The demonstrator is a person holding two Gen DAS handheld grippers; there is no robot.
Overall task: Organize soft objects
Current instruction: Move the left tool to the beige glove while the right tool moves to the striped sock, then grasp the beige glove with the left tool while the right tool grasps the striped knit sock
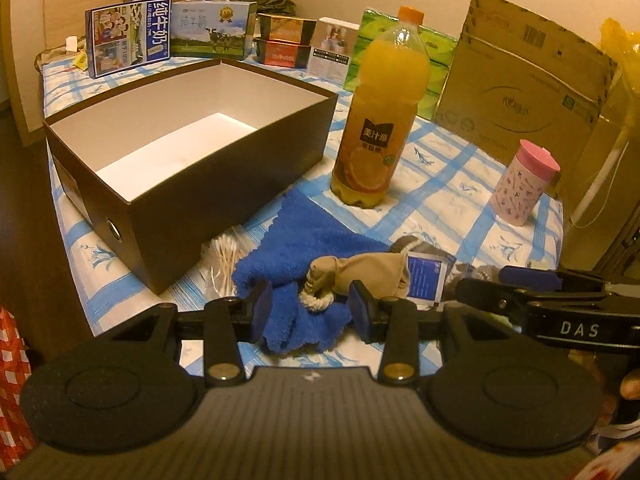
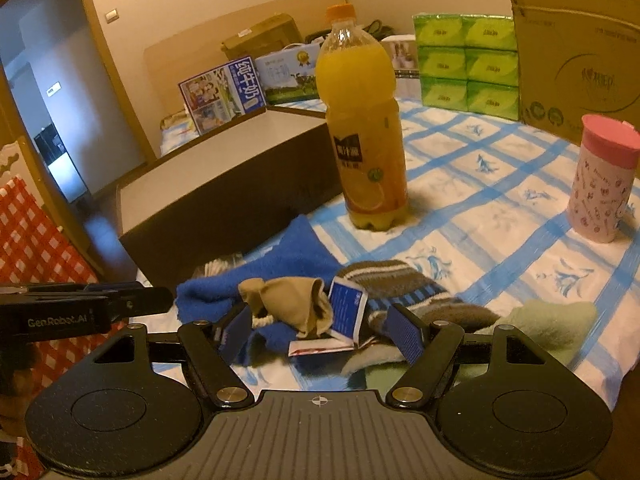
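A blue fluffy cloth [image 1: 304, 248] lies on the checked tablecloth in front of an open dark brown box [image 1: 192, 152] with a white inside. A beige sock [image 1: 360, 272] lies on the cloth. My left gripper [image 1: 312, 308] is open, its pads either side of the cloth's near end and the sock's cuff. In the right wrist view the beige sock [image 2: 288, 300], the blue cloth [image 2: 288, 256], a grey striped sock [image 2: 400, 284] and a pale green cloth [image 2: 552, 328] lie ahead. My right gripper [image 2: 320, 332] is open around a small blue packet [image 2: 348, 308].
An orange juice bottle [image 1: 380, 120] stands right of the box. A pink lidded cup [image 1: 524, 184] stands further right. Milk cartons [image 1: 128, 36], green tissue packs [image 1: 432, 52] and a cardboard box [image 1: 520, 80] line the back. A cotton swab bag [image 1: 224, 260] lies by the box.
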